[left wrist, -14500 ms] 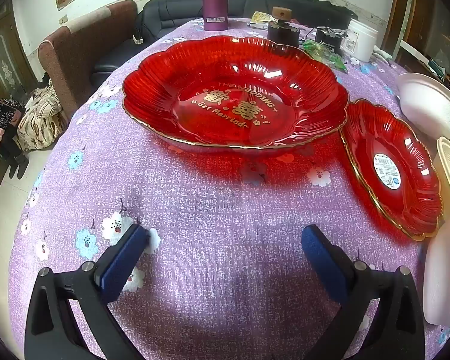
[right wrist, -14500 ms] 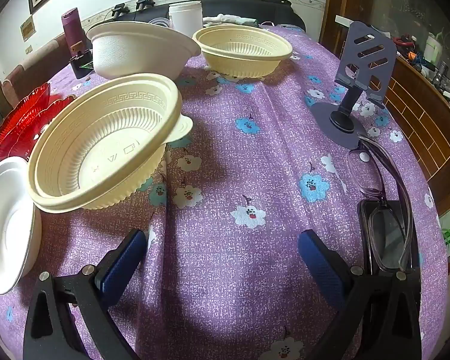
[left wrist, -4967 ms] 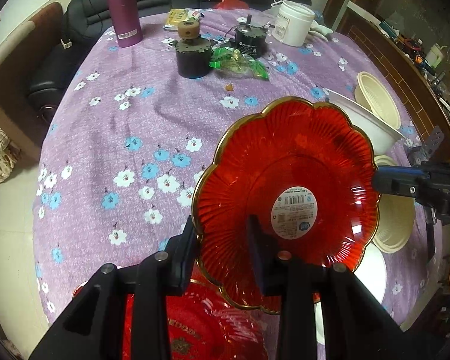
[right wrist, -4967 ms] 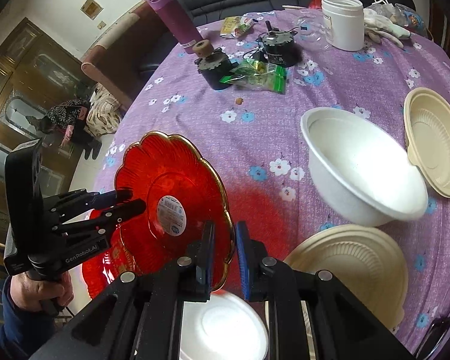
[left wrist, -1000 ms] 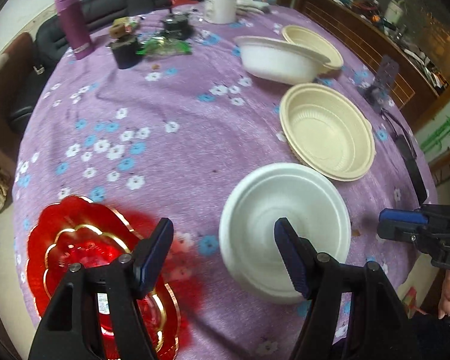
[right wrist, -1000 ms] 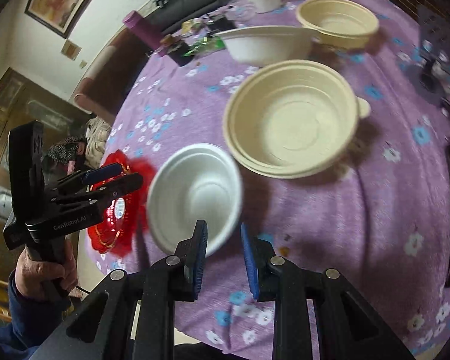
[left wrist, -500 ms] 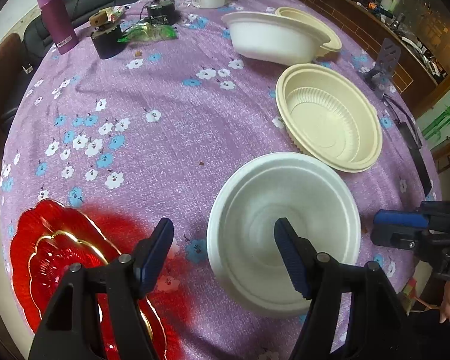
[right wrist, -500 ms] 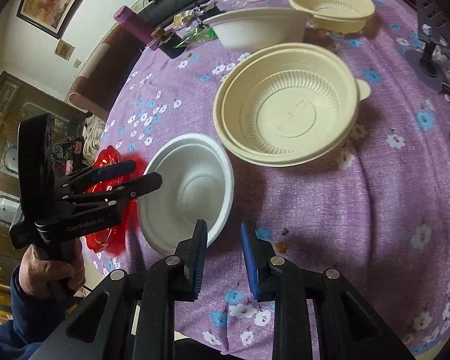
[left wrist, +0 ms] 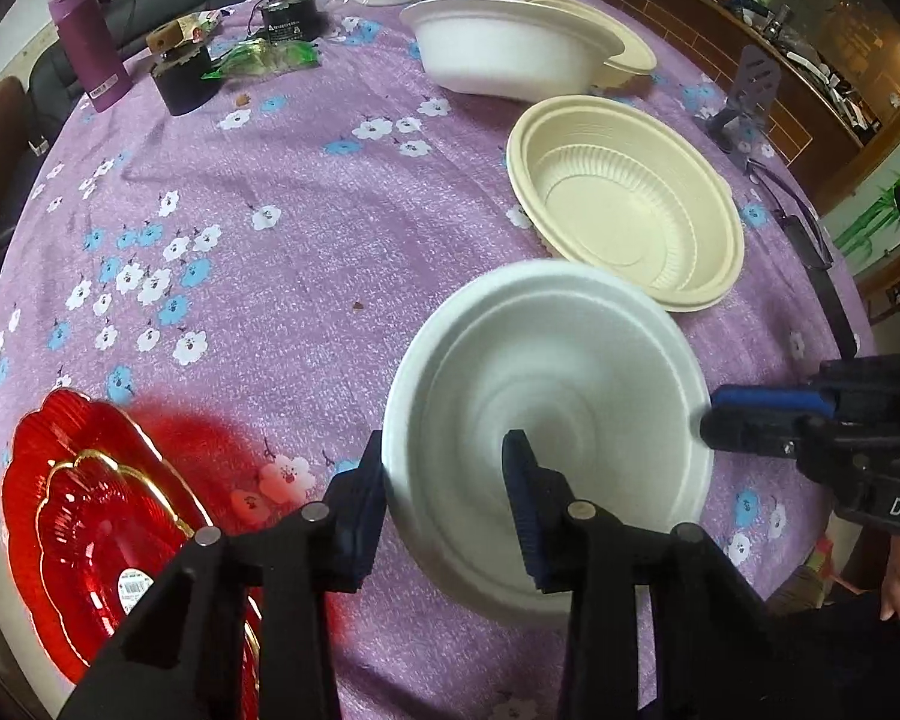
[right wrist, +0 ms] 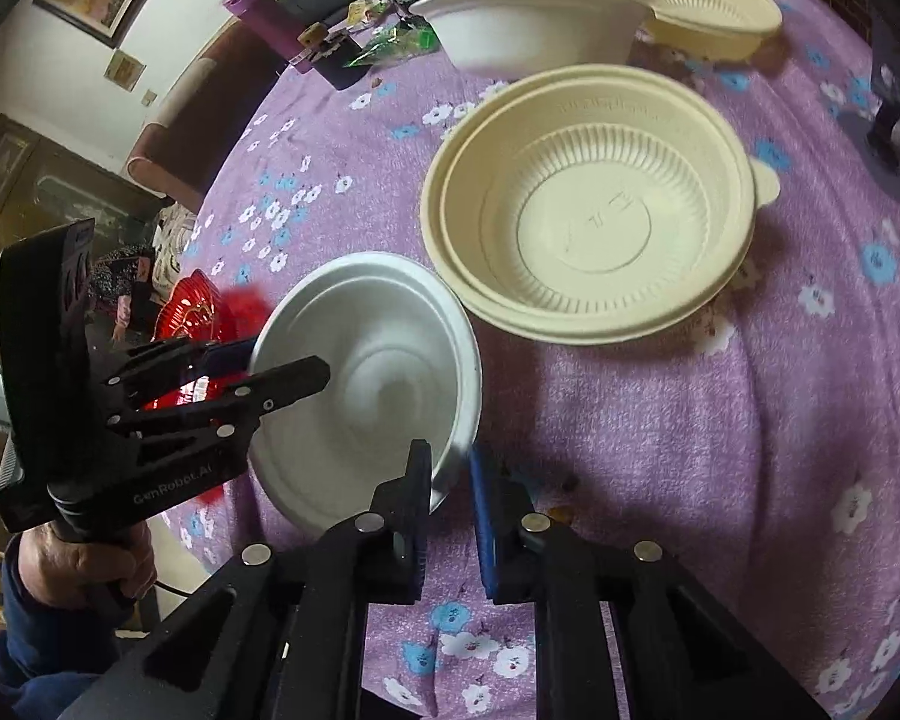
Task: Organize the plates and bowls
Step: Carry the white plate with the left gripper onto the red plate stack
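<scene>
The small white bowl (left wrist: 546, 396) sits on the purple worktop (left wrist: 282, 252), just beside the cream bowl (left wrist: 624, 216). My left jaws (left wrist: 447, 486) are closing across its near rim; my right jaws (right wrist: 453, 480) are closing on the opposite rim.

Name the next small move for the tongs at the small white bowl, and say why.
Probably finish closing before lifting. Both tongs, left and right, are closing with opposite sides of the small white bowl's rim between them. It looks blurred, so the hold may not be firm yet.
</scene>
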Available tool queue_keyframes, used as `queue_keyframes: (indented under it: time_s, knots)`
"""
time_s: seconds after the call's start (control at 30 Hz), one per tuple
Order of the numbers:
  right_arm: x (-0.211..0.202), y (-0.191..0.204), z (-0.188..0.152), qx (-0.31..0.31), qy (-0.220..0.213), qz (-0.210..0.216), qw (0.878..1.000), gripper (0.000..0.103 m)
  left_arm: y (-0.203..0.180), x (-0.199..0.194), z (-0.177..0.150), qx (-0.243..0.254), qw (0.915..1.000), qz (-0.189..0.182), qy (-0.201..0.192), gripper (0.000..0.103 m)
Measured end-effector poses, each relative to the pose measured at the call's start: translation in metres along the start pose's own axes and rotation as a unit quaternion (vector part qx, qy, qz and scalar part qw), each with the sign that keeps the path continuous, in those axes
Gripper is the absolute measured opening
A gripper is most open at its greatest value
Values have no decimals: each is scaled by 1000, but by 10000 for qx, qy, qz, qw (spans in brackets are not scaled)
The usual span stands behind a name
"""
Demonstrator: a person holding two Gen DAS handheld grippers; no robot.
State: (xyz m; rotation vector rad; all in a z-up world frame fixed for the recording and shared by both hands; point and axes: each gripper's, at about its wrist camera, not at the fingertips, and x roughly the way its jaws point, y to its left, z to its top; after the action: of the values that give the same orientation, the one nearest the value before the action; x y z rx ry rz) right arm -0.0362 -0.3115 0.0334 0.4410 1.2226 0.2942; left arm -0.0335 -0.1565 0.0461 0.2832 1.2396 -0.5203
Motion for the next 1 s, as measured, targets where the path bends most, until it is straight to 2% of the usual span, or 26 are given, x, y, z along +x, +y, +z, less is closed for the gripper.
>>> queue_keyframes:
  time_s: [1.0]
  knots:
    - [-17,31,4,-547,-267,310,9977,14,15,-45,-12,-323,9977,412,-420,36]
